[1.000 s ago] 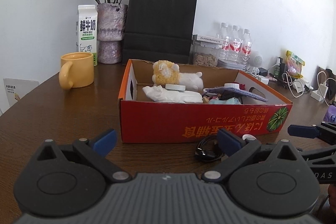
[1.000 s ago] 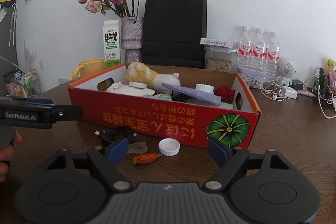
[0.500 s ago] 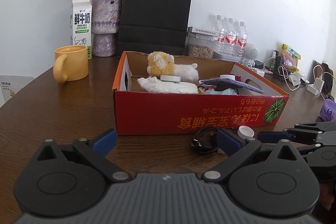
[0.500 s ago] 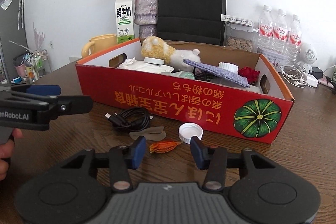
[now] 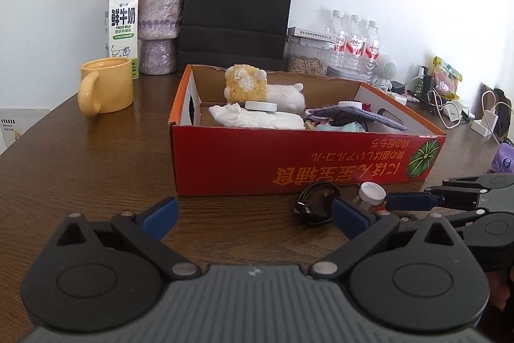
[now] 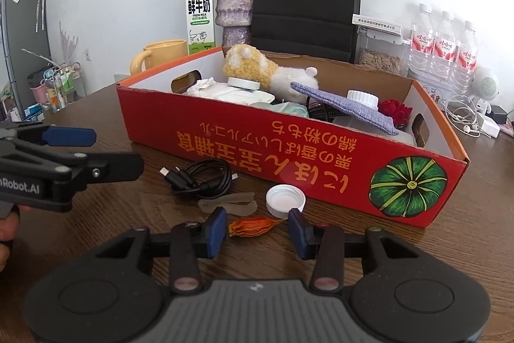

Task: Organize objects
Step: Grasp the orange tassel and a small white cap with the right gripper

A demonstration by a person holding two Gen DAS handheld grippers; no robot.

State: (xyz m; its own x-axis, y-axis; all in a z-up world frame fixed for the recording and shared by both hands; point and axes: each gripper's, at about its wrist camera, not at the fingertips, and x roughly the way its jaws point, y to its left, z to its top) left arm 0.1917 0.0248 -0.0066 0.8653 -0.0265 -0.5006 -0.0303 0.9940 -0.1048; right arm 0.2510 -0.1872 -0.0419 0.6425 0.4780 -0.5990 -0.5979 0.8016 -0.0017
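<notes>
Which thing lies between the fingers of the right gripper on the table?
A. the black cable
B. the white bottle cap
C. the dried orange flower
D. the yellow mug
C: the dried orange flower lies between the blue pads of the right gripper, whose jaws have just been closing and do not yet press it; the white bottle cap lies beyond them.

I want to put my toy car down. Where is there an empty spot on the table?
Bare wood lies left of the red box, in front of the yellow mug. It is crowded before the box: black cable, white cap, dried orange flower.
</notes>
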